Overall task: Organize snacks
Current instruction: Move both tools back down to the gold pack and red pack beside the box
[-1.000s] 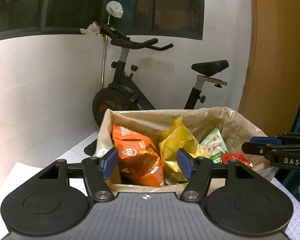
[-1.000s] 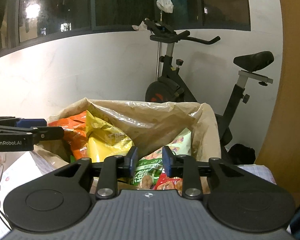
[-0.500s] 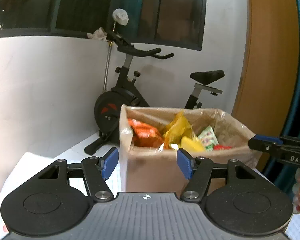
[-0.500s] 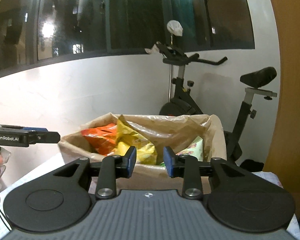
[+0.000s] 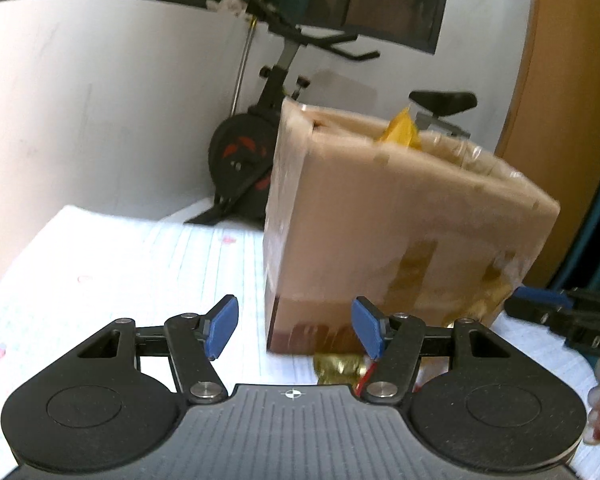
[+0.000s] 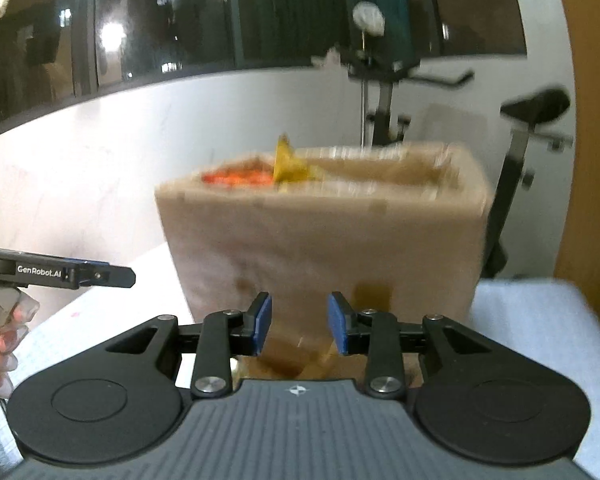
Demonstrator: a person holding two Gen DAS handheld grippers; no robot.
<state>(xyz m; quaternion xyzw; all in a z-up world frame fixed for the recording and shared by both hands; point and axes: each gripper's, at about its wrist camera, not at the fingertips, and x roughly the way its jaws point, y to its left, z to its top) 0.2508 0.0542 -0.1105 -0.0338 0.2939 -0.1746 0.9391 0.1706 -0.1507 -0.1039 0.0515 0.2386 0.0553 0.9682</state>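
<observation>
While both grippers sit empty, here's your status:
Left gripper (image 5: pixel 294 330): moderately open, nothing between pads.
Box (image 5: pixel 400 232): on desk (image 5: pixel 120 264), orange and yellow bags inside; gold packet (image 5: pixel 338 364) loose at base.
Right gripper (image 6: pixel 299 324): narrow gap, just been widening, empty.
Views: only the right shows the orange bag (image 6: pixel 236 176); only the left the packet.

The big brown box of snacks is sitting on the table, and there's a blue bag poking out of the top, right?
Almost. The cardboard box does sit on the table, but the bag poking out of the top is yellow, not blue. The right wrist view shows it, beside an orange bag. The only blue is on the gripper pads.
</observation>
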